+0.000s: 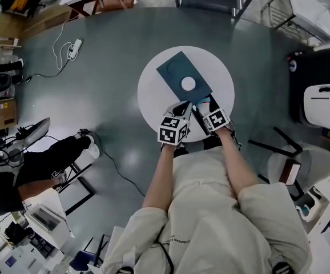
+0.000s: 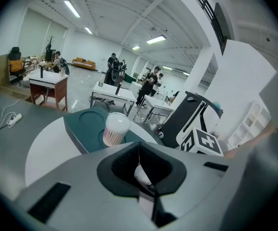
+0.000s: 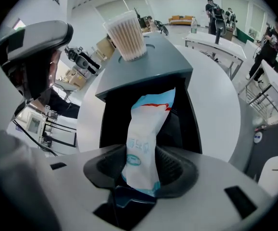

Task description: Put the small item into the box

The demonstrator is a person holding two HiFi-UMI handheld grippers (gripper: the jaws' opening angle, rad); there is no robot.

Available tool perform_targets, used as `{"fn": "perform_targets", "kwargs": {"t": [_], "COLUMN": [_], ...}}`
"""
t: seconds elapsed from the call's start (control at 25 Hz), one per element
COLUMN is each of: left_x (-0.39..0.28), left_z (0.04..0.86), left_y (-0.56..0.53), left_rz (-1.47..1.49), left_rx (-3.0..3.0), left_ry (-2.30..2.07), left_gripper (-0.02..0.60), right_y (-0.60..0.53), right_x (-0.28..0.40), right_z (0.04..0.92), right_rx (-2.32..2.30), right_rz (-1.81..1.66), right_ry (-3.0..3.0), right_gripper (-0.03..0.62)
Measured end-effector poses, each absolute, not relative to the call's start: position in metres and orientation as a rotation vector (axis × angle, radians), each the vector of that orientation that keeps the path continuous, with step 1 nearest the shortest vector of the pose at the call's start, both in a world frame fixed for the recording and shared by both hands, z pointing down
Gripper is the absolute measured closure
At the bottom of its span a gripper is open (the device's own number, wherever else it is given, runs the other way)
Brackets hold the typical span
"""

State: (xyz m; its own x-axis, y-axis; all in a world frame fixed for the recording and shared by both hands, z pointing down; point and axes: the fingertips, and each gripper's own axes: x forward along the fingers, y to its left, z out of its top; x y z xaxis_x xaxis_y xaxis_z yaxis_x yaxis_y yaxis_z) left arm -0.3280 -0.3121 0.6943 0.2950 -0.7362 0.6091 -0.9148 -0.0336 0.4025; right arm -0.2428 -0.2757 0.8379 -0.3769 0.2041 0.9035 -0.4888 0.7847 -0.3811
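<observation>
The right gripper [image 3: 141, 167] has its fingers clamped on a white packet [image 3: 146, 129] with a blue edge, a red stripe and blue print too blurred to read. The packet's far end sits at the dark mouth of the box [image 3: 148, 69] just ahead, and a swab tub [image 3: 127, 32] stands on top of the box. The left gripper [image 2: 139, 165] has its fingers pressed together with nothing seen between them, and the same box lies just beyond them on the white table [image 2: 47, 153].
</observation>
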Motion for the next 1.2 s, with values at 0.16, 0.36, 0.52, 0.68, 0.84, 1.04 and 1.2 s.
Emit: {"fn": "perform_targets", "kwargs": {"t": [0.16, 0.36, 0.52, 0.68, 0.84, 1.04, 1.2], "left_x": [-0.328, -0.328, -0.329, -0.328, -0.330, -0.326, -0.320], "left_z": [0.694, 0.690, 0.684, 0.673, 0.668, 0.660, 0.656], "left_y": [-0.300, -0.288, -0.280, -0.276, -0.269, -0.256, -0.240], "left_rz": [0.300, 0.309, 0.305, 0.278, 0.257, 0.252, 0.261], "left_rx": [1.816, 1.831, 1.844, 1.870, 1.887, 1.924, 1.950], "left_ry": [-1.480, -1.478, -1.484, -1.475, -1.464, -1.433, -1.398], "left_gripper": [0.560, 0.560, 0.560, 0.560, 0.560, 0.560, 0.560], "right_y": [-0.280, -0.282, -0.282, -0.283, -0.283, -0.276, -0.266], "right_x": [-0.235, -0.236, -0.232, -0.233, -0.234, -0.224, -0.217], "right_z": [0.838, 0.829, 0.820, 0.803, 0.786, 0.769, 0.756], "right_rx": [0.302, 0.385, 0.440, 0.494, 0.560, 0.688, 0.756], "right_rz": [0.659, 0.655, 0.643, 0.629, 0.605, 0.680, 0.732], "right_ry": [-1.824, -1.878, -1.905, -1.975, -2.047, -2.103, -2.123], "right_gripper": [0.381, 0.370, 0.359, 0.358, 0.359, 0.359, 0.359]}}
